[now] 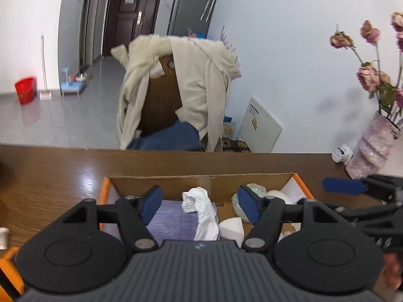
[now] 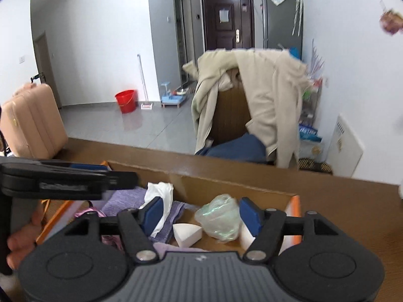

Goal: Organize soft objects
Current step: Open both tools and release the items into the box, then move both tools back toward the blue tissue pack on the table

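Left gripper [image 1: 200, 205]: jaws apart, empty, above the box.
Right gripper [image 2: 200, 215]: jaws apart, empty, above the box.
Cardboard box [image 1: 176, 183]: on the wooden table [image 1: 63, 166].
White cloth [image 1: 200, 211]: lies on the purple towel [image 1: 173, 224].
White wedge sponge [image 2: 186, 232]: at 9 o'clock of the green crumpled bag [image 2: 220, 220].

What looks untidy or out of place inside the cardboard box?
The white cloth lies crumpled across the folded purple towel, beside the divider. Nothing looks spilled or damaged; both grippers are open and empty.
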